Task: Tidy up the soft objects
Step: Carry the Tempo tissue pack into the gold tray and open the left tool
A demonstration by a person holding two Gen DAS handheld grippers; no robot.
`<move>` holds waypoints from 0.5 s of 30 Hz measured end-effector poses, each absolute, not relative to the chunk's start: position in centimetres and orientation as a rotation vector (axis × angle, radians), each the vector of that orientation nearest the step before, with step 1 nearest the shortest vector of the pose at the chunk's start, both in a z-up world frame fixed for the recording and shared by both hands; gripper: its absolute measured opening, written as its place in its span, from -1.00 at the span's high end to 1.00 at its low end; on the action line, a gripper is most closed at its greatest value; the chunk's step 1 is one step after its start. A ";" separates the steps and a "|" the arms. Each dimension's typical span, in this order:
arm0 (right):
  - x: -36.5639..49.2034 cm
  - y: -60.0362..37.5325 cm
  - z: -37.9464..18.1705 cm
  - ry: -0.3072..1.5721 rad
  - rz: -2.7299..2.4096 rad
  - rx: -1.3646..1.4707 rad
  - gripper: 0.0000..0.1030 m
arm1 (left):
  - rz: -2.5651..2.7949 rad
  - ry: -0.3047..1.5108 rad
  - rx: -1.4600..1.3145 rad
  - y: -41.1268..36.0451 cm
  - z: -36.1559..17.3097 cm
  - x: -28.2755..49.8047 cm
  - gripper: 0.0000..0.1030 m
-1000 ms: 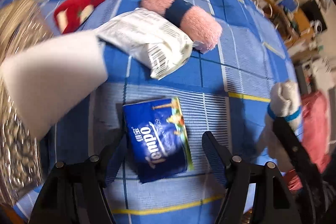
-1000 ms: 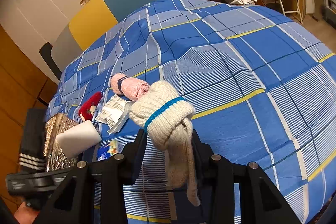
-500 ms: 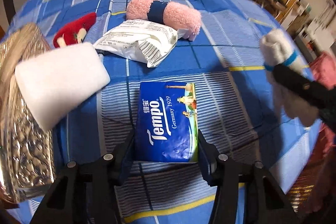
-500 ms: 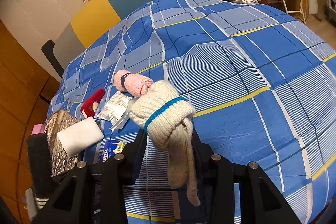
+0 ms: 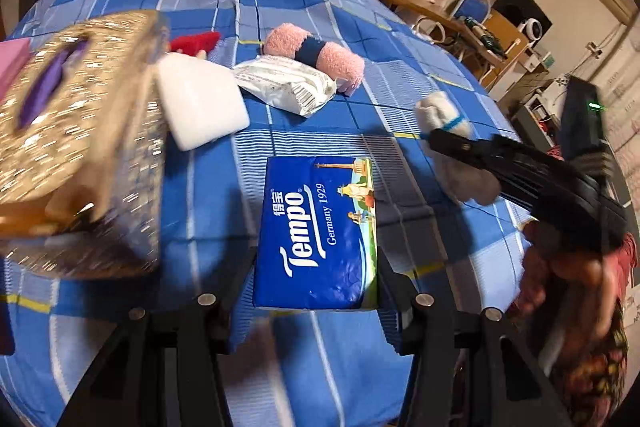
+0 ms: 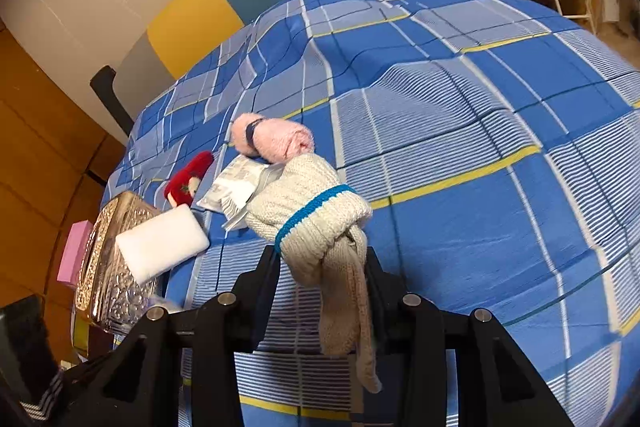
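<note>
Left wrist view shows the left gripper (image 5: pixel 316 291) clamped on a blue Tempo tissue pack (image 5: pixel 318 231), its two fingers pressing the pack's long sides above the blue plaid bedspread (image 5: pixel 320 27). Just left of the pack sit a white sponge (image 5: pixel 200 103) and a glittery gold box (image 5: pixel 80 147); beyond them lie a white wipes packet (image 5: pixel 286 87), a pink rolled towel (image 5: pixel 316 57) and a red plush (image 5: pixel 196 43). At the right, the right gripper (image 5: pixel 460 143), held by a hand (image 5: pixel 568 267), carries a knotted cream sock (image 5: pixel 444 115). Right wrist view confirms that grip: the right gripper (image 6: pixel 324 275) pinches the sock (image 6: pixel 312 207) below its knot, the loose ends hanging down between the fingers, with the towel (image 6: pixel 276 137), packet (image 6: pixel 236 187), plush (image 6: pixel 188 179), sponge (image 6: pixel 162 245) and box (image 6: pixel 104 267) off to the left on the bedspread (image 6: pixel 480 107).
</note>
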State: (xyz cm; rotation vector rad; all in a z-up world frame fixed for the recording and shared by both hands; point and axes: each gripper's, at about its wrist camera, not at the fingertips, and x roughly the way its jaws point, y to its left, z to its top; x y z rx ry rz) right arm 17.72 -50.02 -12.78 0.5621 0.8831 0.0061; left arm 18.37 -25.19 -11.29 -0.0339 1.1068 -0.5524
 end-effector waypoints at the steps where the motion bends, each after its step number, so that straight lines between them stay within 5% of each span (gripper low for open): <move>1: 17.7 -49.8 -12.8 0.886 0.006 0.553 0.20 | -0.556 1.095 -0.033 -24.6 -11.0 18.0 -0.02; 15: 17.3 -47.9 -12.2 0.839 0.033 0.476 0.20 | -0.453 0.943 -0.121 -11.1 -5.7 16.5 -0.03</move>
